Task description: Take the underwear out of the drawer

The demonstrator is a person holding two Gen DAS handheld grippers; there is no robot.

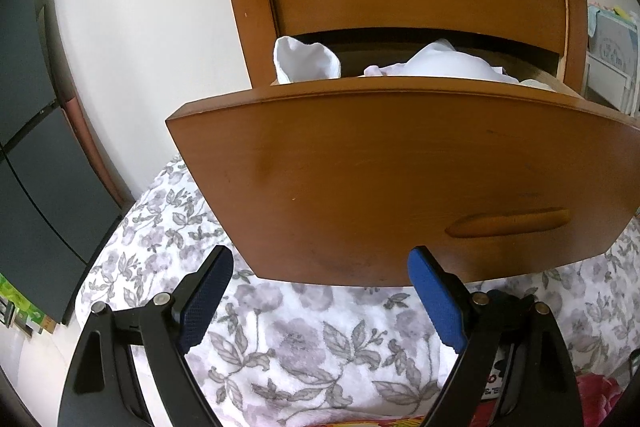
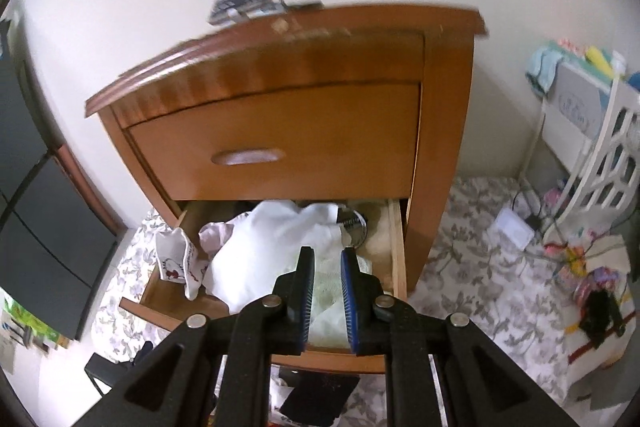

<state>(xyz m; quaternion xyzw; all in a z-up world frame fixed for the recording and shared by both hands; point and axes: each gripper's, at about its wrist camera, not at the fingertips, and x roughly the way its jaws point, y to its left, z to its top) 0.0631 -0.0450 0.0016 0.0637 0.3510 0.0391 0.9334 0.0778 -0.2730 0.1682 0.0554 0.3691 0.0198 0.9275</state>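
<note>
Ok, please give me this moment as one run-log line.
lower drawer: open | left gripper: open, empty | right gripper: shut on pale cloth, above the drawer

left gripper (image 1: 320, 291) we hold angled downward, jaws wide apart, nothing between; right gripper (image 2: 327, 291) angled downward too, jaws nearly together
</note>
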